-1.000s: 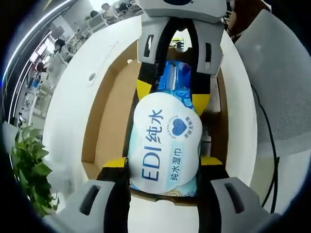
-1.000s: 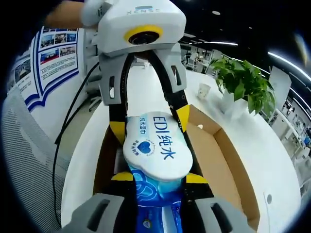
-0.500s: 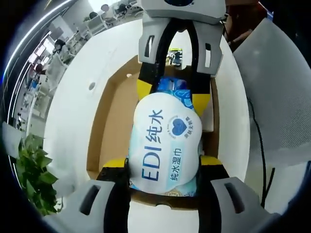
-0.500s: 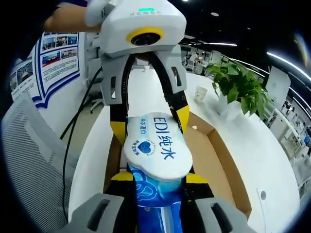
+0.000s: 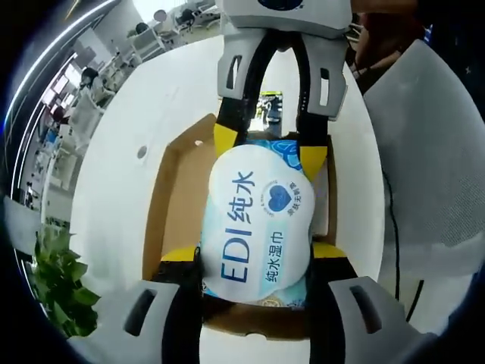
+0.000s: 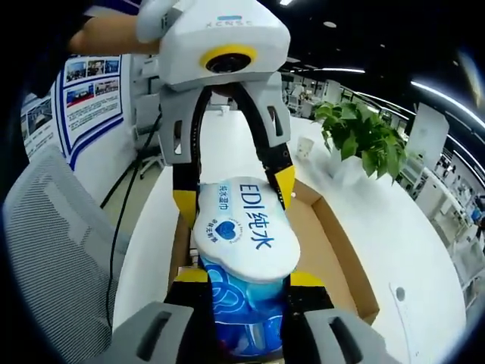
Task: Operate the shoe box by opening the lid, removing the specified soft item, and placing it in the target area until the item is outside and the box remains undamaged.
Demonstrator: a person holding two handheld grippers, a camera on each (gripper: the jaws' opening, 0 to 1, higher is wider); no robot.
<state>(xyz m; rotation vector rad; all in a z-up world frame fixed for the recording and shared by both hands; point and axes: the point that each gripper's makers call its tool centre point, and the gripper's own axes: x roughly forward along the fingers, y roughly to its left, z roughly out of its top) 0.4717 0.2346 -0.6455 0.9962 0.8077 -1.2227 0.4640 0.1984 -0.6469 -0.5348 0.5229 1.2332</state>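
We hold the wipes pack (image 5: 258,227) above the open shoe box (image 5: 178,205), left gripper (image 5: 256,254) and right gripper (image 6: 244,280) fingers clamping opposite ends.

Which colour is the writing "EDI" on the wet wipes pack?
Blue, on a white label of the wet wipes pack; clearest in the left gripper view.

Bright, even indoor light in both views — ceiling strip lights (image 6: 447,95) streak across the upper edge of the right gripper view. White table (image 5: 121,189) near overexposed, little surface detail. Wipes pack (image 5: 258,227) sharp, label print readable, soft sheen on its white lid, no hard glare. Shadows faint and short inside the cardboard box (image 5: 178,205). Strong fisheye bending toward the edges — plant (image 6: 360,140) and far office background small, soft, smeared. Poster wall (image 6: 83,95) legible only as blocks.
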